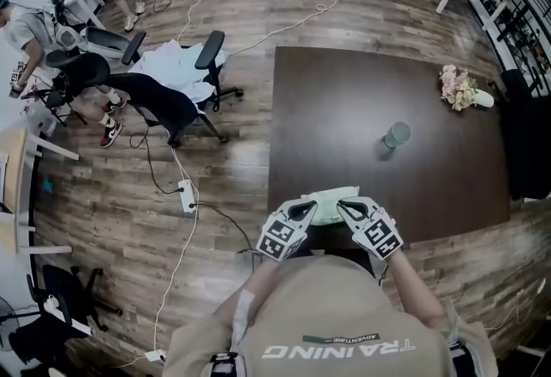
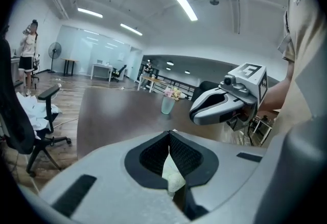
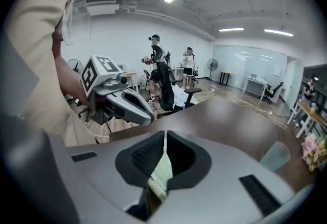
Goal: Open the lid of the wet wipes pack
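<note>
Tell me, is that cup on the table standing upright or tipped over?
Upright: the cup stands on its base on the table, rim up.

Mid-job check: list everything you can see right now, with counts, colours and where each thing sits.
table: one, dark brown, straight ahead
wet wipes pack: one, pale green, at the table's near edge
cup: one, grey-green, upright, mid-table
flowers: one bunch, pink and cream, table's far right
office chairs: several, black, floor at left
power strip: one, white, floor left of table
bystanders: two, far left
left gripper: grey, shut on the pack's left end
right gripper: grey, shut on its right end
</note>
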Action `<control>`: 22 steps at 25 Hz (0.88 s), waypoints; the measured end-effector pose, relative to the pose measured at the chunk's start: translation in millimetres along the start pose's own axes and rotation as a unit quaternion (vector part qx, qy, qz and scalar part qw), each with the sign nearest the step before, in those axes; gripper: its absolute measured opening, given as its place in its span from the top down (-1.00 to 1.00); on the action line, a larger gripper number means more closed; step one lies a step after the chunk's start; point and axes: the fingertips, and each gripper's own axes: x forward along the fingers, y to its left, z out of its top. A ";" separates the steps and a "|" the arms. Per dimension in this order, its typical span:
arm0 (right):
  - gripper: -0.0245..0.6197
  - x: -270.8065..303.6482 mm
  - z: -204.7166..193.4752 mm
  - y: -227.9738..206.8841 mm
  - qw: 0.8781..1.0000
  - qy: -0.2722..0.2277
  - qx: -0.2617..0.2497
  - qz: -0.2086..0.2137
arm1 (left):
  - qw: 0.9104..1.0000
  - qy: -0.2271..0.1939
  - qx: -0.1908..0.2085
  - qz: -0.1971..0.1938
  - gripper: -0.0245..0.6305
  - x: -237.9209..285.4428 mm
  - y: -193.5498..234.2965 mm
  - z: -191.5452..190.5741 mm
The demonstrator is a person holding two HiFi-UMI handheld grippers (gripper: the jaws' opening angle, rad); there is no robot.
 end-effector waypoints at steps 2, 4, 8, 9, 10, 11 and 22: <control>0.87 4.3 -6.6 5.1 1.000 0.015 -0.020 0.006 | 1.000 0.015 -0.005 -0.004 0.90 3.6 1.6 -9.6; 0.87 7.5 -7.7 8.0 0.999 0.026 -0.042 0.010 | 1.000 0.020 -0.010 -0.005 0.90 4.2 2.0 -13.4; 0.87 14.0 -21.8 10.3 0.992 0.074 -0.096 0.023 | 1.000 0.021 -0.019 -0.009 0.90 8.8 -5.9 -17.0; 0.87 15.1 -26.4 10.5 0.991 0.084 -0.103 0.025 | 0.999 0.028 -0.016 -0.009 0.90 10.5 -7.2 -19.4; 0.87 15.4 -30.9 10.1 0.989 0.094 -0.108 0.026 | 0.999 0.037 -0.012 -0.009 0.90 12.7 -7.9 -22.7; 0.87 15.1 -35.5 9.7 0.988 0.104 -0.112 0.029 | 0.999 0.046 -0.009 -0.009 0.90 15.7 -8.4 -26.9; 0.55 28.7 -68.1 23.3 0.965 0.176 -0.175 0.086 | 0.994 0.093 -0.057 0.004 0.90 28.5 4.0 -75.6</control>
